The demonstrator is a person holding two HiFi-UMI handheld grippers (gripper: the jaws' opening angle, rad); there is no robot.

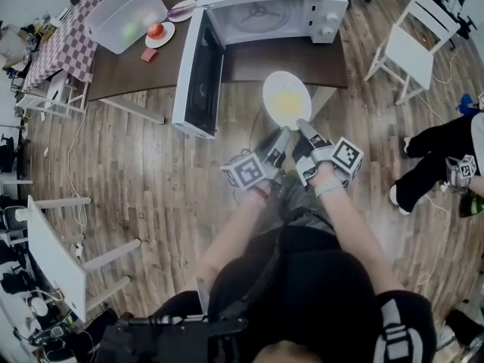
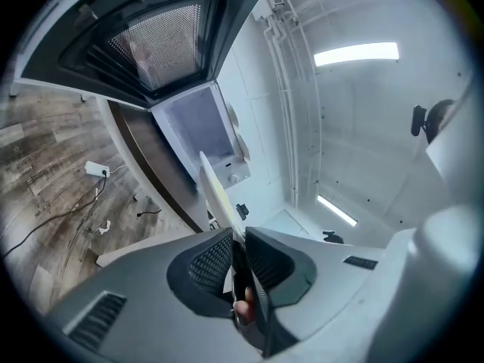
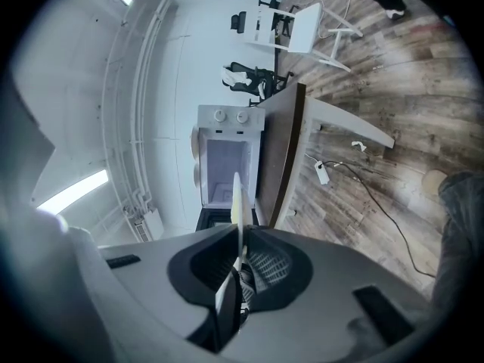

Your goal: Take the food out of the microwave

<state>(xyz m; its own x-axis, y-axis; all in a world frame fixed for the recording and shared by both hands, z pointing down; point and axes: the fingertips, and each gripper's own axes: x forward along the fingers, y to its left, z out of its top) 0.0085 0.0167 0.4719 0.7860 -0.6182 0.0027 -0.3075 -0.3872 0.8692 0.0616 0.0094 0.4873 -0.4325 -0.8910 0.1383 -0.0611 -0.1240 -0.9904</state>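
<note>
while both jaws clamp its near rim, the plate (image 1: 286, 99) hangs clear of the microwave (image 1: 265, 15)

the plate, with yellow food on it, lies level and straight ahead of the left gripper (image 1: 280, 137) and right gripper (image 1: 303, 128). they bite the same near edge side by side, neither one nearer. it hangs over the floor, just short of the counter (image 1: 257, 60), whose bare strip ahead seems the likely landing spot.
</note>
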